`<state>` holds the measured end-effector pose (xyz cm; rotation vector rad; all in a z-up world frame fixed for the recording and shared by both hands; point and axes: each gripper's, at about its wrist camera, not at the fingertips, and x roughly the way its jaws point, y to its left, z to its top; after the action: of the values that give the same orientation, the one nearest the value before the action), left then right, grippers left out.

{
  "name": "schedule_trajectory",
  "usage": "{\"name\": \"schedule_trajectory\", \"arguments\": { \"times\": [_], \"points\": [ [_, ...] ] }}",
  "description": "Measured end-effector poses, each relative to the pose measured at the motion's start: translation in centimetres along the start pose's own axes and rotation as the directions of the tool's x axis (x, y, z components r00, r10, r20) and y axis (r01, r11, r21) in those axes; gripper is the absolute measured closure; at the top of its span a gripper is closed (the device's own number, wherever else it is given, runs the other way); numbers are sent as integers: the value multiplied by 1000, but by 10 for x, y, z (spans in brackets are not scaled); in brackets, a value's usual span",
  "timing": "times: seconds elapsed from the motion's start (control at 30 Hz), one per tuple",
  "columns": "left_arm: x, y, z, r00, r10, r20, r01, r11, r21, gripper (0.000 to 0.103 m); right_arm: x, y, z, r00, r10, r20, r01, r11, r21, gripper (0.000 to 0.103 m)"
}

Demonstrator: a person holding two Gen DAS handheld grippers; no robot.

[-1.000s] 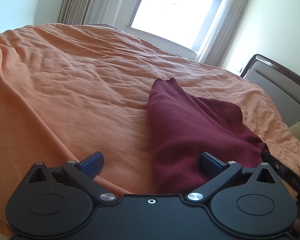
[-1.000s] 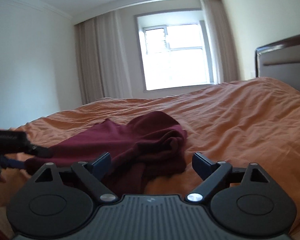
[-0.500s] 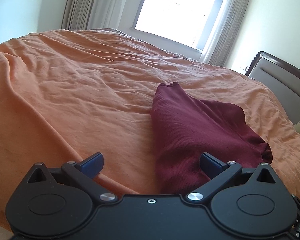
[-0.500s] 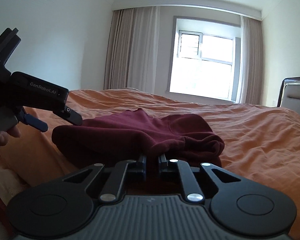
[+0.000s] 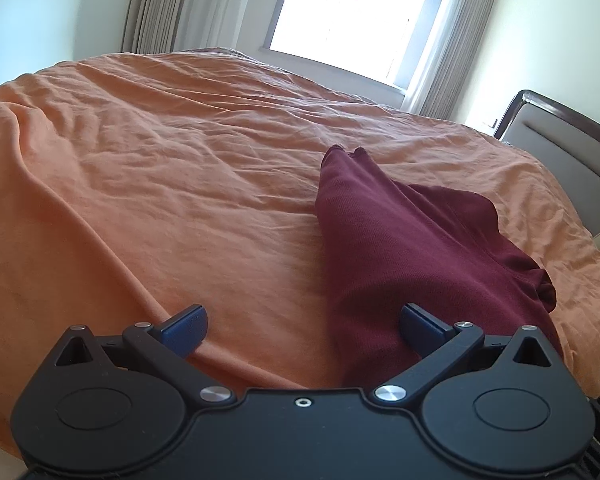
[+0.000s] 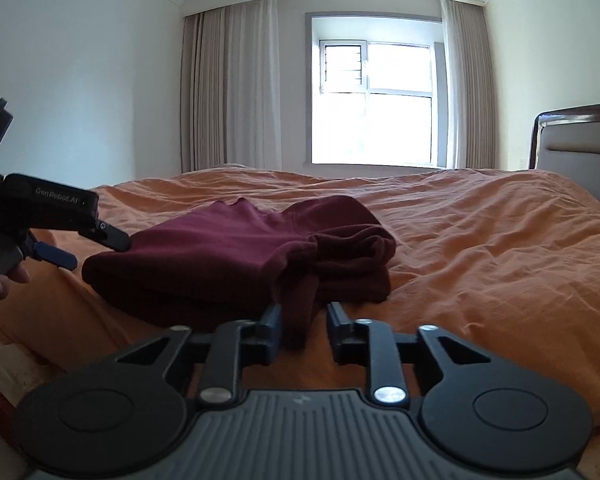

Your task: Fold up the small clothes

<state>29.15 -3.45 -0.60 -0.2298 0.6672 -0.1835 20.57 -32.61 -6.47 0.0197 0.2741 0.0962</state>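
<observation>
A dark red garment (image 5: 396,248) lies bunched and partly folded on the orange bed cover (image 5: 180,184). My left gripper (image 5: 304,328) is open at the bed's near edge, its right finger over the garment's near end. In the right wrist view the garment (image 6: 228,248) lies ahead, and a strip of it hangs between the fingers of my right gripper (image 6: 303,330), which is part open with a gap each side of the cloth. The left gripper (image 6: 60,240) shows at the left, beside the garment's left end.
The orange cover (image 6: 480,248) spreads wrinkled over the whole bed. A padded headboard (image 5: 560,152) with a dark wooden frame stands at the right. A bright window (image 6: 376,108) with curtains is behind the bed.
My right gripper closed on the garment's edge half a second ago and has since opened partway and dropped lower. My left gripper has stayed open and shifted slightly.
</observation>
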Motion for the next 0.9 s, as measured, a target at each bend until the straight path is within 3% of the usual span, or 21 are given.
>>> {"name": "schedule_trajectory", "arguments": {
  "times": [0.03, 0.1, 0.23, 0.27, 0.37, 0.5, 0.67, 0.8, 0.87, 0.9],
  "points": [
    [1, 0, 0, 1000, -3, 0, 3, 1000, 2, 1, -2, -5, 4, 1000, -6, 14, 6, 1000, 16, 47],
    [2, 0, 3, 1000, -15, 0, 15, 1000, 7, 1, -2, -15, 12, 999, -19, 37, 17, 999, 47, 39],
    [3, -5, 13, 998, -57, 19, 56, 998, 42, 1, 13, -37, 29, 998, -19, 53, 11, 988, 154, 7],
    [5, -6, 18, 997, -69, 19, 68, 997, 48, 1, 20, -42, 34, 999, -10, 48, 1, 981, 192, 5],
    [14, -12, 29, 996, -90, 11, 89, 994, 64, 1, 48, -55, 46, 1000, 15, 15, -19, 961, 275, 2],
    [33, -20, 39, 996, -85, -29, 87, 989, 119, 1, 88, -62, 53, 998, -15, -55, 32, 947, 319, 0],
    [53, -24, 40, 993, -93, -75, 102, 985, 136, 1, 125, -72, 48, 989, 33, -141, 28, 911, 411, 0],
    [65, -22, 41, 988, -106, -114, 121, 984, 134, 1, 139, -69, 42, 984, 30, -176, 48, 906, 420, 0],
    [69, -21, 41, 983, -120, -137, 137, 983, 124, 1, 141, -65, 40, 985, 17, -173, 57, 909, 412, 2],
    [72, -19, 42, 981, -129, -147, 147, 983, 113, 1, 139, -63, 40, 986, 19, -169, 53, 911, 410, 10]
  ]
}}
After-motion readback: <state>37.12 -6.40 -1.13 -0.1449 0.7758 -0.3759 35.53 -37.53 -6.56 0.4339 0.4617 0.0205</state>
